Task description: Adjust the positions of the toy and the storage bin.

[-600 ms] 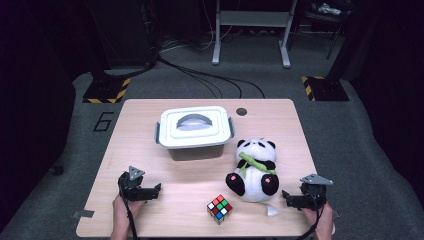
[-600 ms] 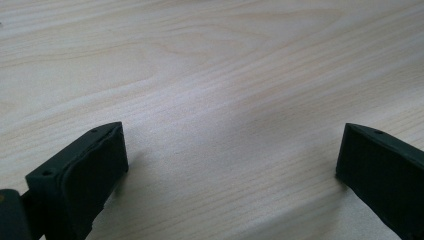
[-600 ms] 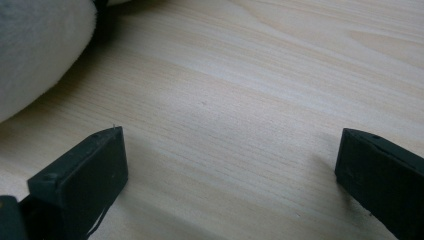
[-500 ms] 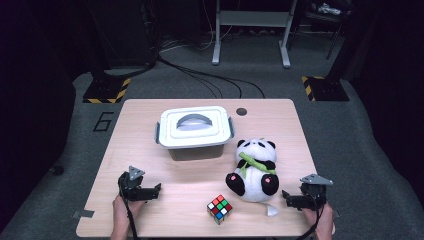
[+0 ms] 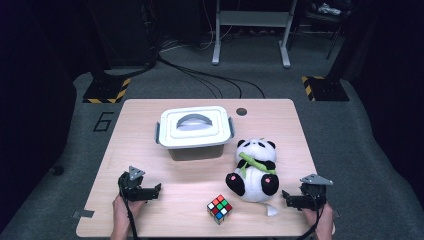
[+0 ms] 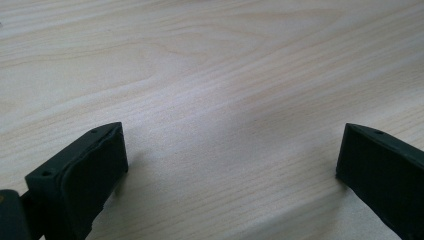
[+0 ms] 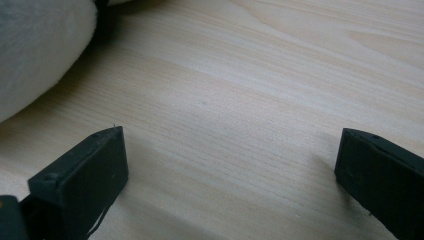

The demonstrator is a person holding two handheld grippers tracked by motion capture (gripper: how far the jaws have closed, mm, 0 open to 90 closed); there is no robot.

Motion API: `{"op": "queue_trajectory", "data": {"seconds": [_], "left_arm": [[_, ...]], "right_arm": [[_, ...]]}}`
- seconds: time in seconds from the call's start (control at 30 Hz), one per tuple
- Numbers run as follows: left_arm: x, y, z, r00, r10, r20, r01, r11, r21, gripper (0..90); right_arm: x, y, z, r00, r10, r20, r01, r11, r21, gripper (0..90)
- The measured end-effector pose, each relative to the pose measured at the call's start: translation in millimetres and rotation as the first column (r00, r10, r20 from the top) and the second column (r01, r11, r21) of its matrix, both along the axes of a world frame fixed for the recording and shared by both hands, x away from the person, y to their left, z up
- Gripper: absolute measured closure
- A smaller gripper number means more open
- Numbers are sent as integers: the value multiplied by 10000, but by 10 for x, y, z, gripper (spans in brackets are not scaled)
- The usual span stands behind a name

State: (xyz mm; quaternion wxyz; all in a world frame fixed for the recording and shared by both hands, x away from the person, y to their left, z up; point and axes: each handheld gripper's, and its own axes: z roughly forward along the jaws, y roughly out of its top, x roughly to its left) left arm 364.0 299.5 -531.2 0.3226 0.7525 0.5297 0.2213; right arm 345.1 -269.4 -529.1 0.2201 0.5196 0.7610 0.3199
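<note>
A plush panda (image 5: 254,169) lies on the wooden table (image 5: 280,125), just right of centre. In front of it sits a colourful puzzle cube (image 5: 219,208). Behind and to the left stands a white lidded box (image 5: 194,130) with a grey handle. My left gripper (image 5: 157,189) rests low near the front left edge, open, with bare wood between its jaws (image 6: 230,150). My right gripper (image 5: 284,196) lies at the front right, open, pointing toward the panda. The panda's white fur (image 7: 35,55) shows at the upper left of the right gripper view.
A small white scrap (image 5: 271,210) lies on the table by the panda's foot. A dark round hole (image 5: 242,111) sits near the table's far edge. Cables and a metal stand (image 5: 250,30) are on the floor behind.
</note>
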Motion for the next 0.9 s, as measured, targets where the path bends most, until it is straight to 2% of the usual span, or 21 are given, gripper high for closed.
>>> {"op": "queue_trajectory", "data": {"seconds": [0.27, 0.43, 0.5, 0.63, 0.7, 0.83, 0.9], "left_arm": [[3, 11, 5, 9999, -163, -18, 163, 9999, 28, 0], [-16, 23, 43, 9995, -232, 191, 234, 9997, -116, 0], [-52, 47, 126, 9990, -364, 245, 372, 9987, -344, 0], [-112, 18, 200, 9976, -500, 489, 522, 9977, -438, 0], [-159, -31, 268, 9952, -684, 703, 721, 9961, -512, 0], [-199, -98, 337, 9920, -961, 822, 1009, 9933, -571, 0], [-224, -163, 398, 9879, -1214, 968, 1280, 9896, -651, 0]], "right_arm": [[1, -1, 0, 10000, 9, 7, -9, 10000, -4, 0], [4, -3, -1, 10000, 15, 27, -15, 10000, -18, 0], [3, 0, -1, 10000, -24, 16, 24, 10000, 11, 0], [5, -2, -1, 10000, -9, 15, 9, 10000, 11, 0], [5, -2, -1, 10000, 0, 19, 0, 10000, 6, 0], [2, 2, -1, 10000, -25, 35, 25, 10000, 13, 0], [2, 2, -1, 10000, -26, 22, 26, 10000, 15, 0]]}}
